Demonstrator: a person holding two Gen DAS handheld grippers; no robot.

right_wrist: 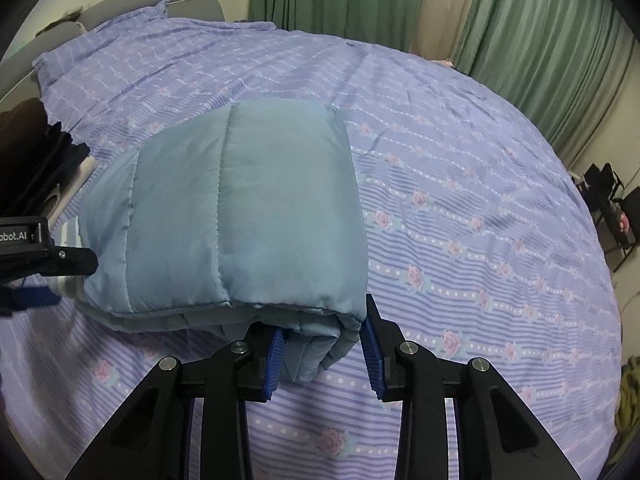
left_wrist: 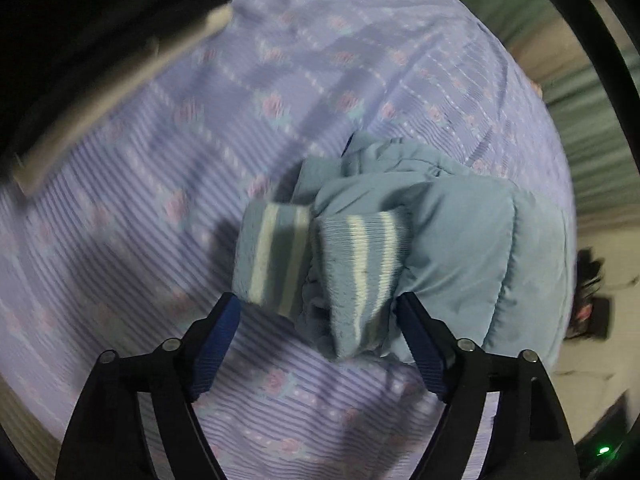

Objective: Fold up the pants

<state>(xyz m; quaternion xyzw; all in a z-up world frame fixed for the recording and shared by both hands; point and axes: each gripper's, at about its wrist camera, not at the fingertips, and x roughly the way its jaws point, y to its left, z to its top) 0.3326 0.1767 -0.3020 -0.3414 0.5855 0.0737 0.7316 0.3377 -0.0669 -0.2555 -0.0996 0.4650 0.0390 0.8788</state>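
Light blue quilted pants lie folded in a thick bundle on the purple flowered bedspread. In the left wrist view the pants show two striped knit cuffs pointing at my left gripper, which is open with the cuffs lying between its fingertips. My right gripper is open around the bundle's near right corner, the blue pads apart on either side of the folded layers. The left gripper also shows at the left edge of the right wrist view, beside the bundle.
A dark folded garment stack lies on the bed to the far left. Green curtains hang behind the bed. A grey headboard stands at the far left end. A dark stand sits off the bed's right side.
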